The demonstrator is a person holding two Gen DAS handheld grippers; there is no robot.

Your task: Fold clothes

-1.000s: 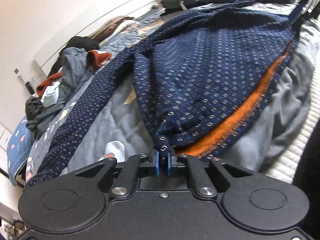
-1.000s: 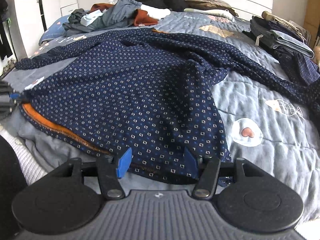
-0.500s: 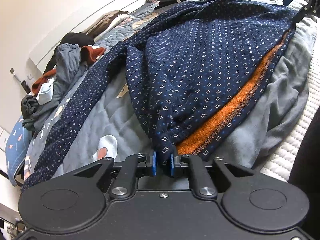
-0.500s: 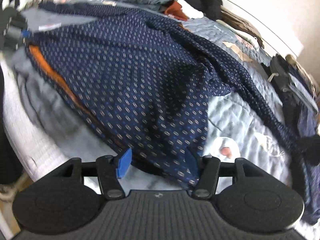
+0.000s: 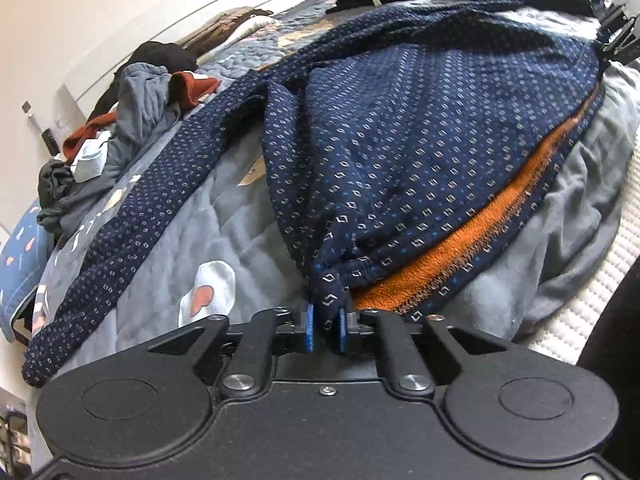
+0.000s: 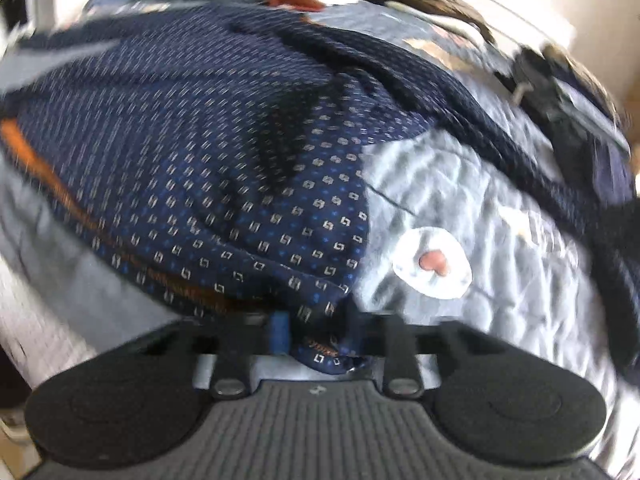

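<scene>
— Where the left wrist view looks along the bed, what is held?

— The left gripper (image 5: 326, 326) has its blue pads pinched on a hem corner of the navy diamond-patterned garment with an orange fleece lining (image 5: 420, 128), which lies spread near the bed's front edge on the grey quilted bedspread (image 5: 224, 240). One sleeve trails toward the left edge.

— And the right wrist view?

— Blurred, but the right gripper (image 6: 316, 334) is clamped on a bunch of the other hem corner, beside the white heart patch (image 6: 432, 264).

— How to fold well?

— I'd judge: keep both corners taut and level, so the hem stays straight and the lining hidden.
</scene>
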